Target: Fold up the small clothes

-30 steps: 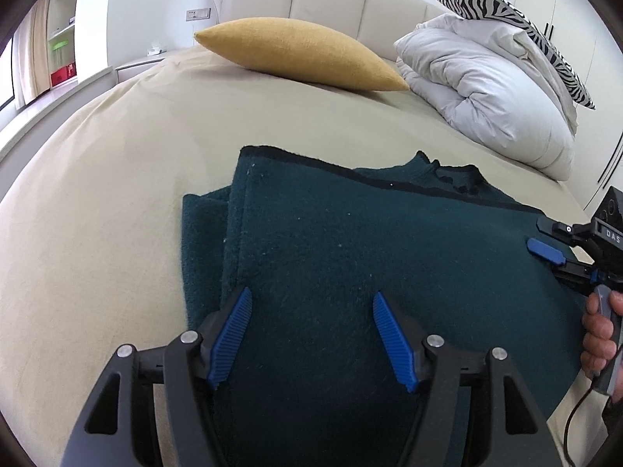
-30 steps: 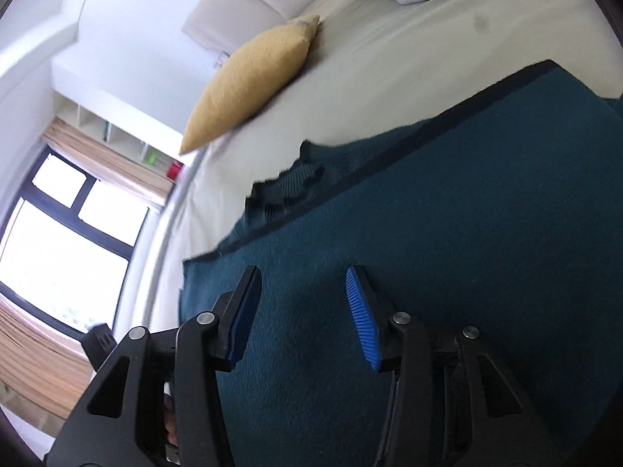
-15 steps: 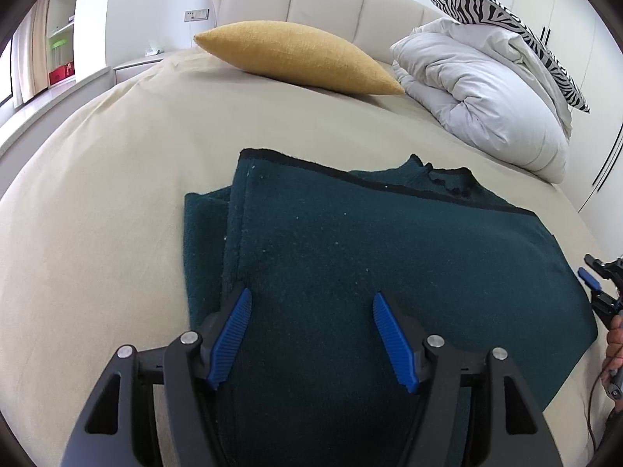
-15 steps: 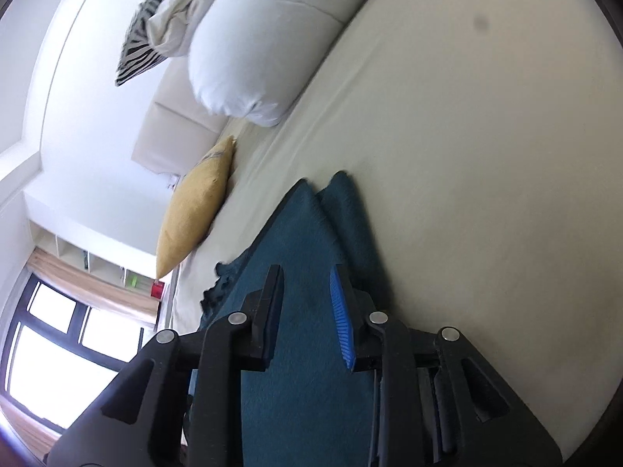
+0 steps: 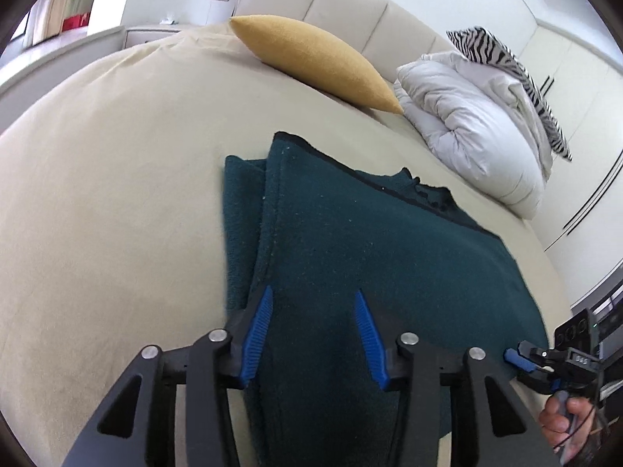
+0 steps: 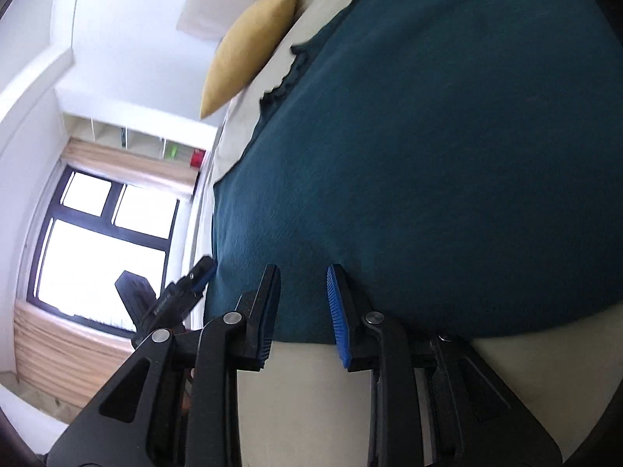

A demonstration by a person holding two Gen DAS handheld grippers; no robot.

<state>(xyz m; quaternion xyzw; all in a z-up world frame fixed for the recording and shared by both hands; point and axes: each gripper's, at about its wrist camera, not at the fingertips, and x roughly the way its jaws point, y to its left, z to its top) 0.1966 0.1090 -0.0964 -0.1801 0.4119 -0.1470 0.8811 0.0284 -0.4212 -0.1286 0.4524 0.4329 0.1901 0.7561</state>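
A dark teal knit sweater (image 5: 373, 257) lies flat on the beige bed (image 5: 109, 202), already folded at least once: a layered edge shows along its left side, and the collar peeks out beyond the black-trimmed top edge. The left gripper (image 5: 313, 330) hovers over the near-left part with its fingers spread and nothing between them. The right gripper (image 6: 301, 307) sits at the near hem, fingers parted on either side of the edge but not yet clamped. Judging from this, the sleeves and sides look tucked in, and one more fold of the wide rectangle probably remains. A yellow pillow (image 5: 315, 66) and white duvet (image 5: 475, 124) lie well apart.
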